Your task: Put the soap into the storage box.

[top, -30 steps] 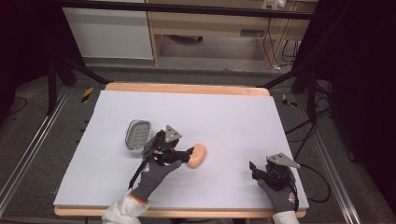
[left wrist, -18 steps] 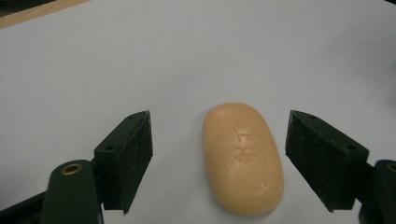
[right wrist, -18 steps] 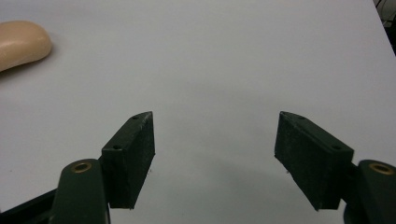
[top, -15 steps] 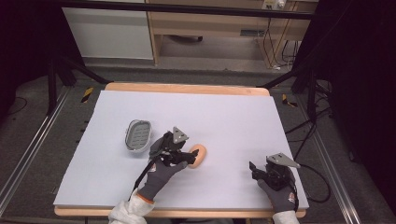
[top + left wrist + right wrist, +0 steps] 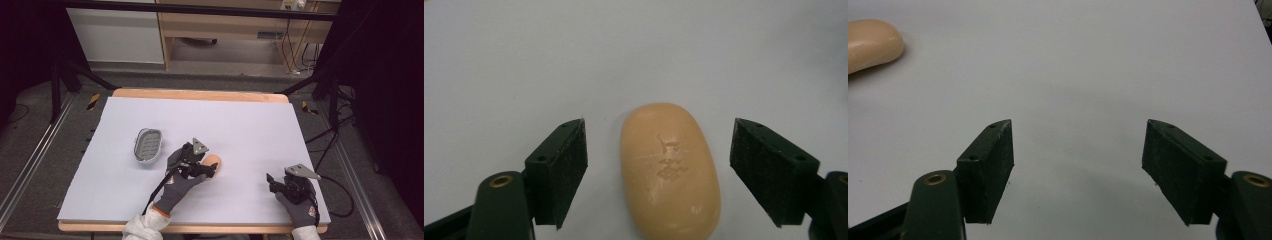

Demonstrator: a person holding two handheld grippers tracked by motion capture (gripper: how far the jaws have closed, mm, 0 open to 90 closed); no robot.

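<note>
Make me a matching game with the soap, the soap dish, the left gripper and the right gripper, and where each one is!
Things:
1. soap
2. soap dish
3. left gripper
4. right gripper

Places or states:
A. open over bare table, near the right edge
B. empty, left of the soap
C. lying flat between two open jaws
D. open, one jaw on each side of the soap

Pairs: 1-C, 2-B, 3-D, 4-A

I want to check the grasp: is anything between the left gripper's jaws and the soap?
Nothing visible. The left gripper has its jaws open on both sides of the soap, with only bare table in the gaps.
</note>
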